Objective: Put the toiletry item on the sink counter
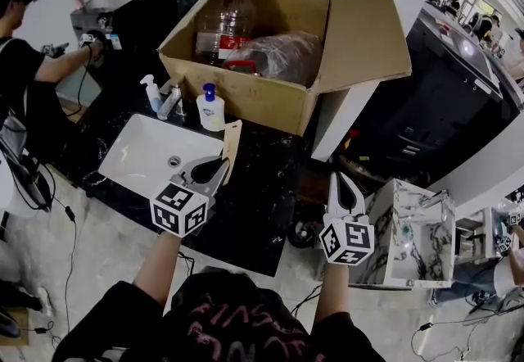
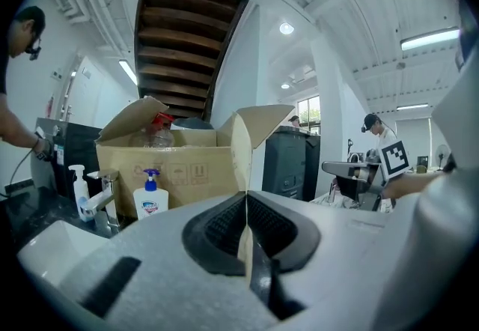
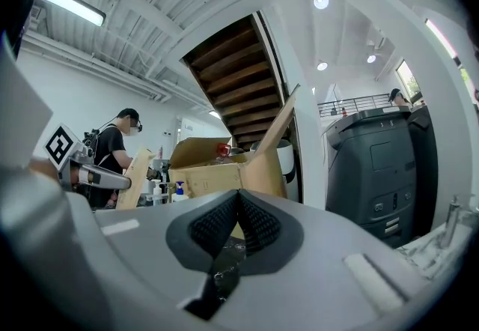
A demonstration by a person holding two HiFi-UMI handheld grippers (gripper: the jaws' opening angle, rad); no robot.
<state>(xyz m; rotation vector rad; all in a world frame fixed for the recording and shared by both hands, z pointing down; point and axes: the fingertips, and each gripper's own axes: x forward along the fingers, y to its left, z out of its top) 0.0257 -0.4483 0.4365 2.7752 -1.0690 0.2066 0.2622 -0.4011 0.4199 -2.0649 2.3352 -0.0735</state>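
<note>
Soap pump bottle (image 1: 210, 106) already stands on the black table (image 1: 262, 205), upper left of frame, b/w sink (image 1: 119, 162) and cardboard box (image 1: 270, 98). Left hand-held gripper (image 1: 222, 165) looks pinched shut on the box's flap (image 1: 232, 139). Right hand-held gripper (image 1: 339, 182) is closed w/ nothing in it. Imo release the flap slowly so the box doesn't bump the bottle.

Head view from above, steeply down on the dark surface (image 1: 270, 196), sink (image 1: 155, 151) and cardboard box (image 1: 246, 98), left gripper view low, near, level toward the box, right gripper view farther right, facing it, all 3 share the box
</note>
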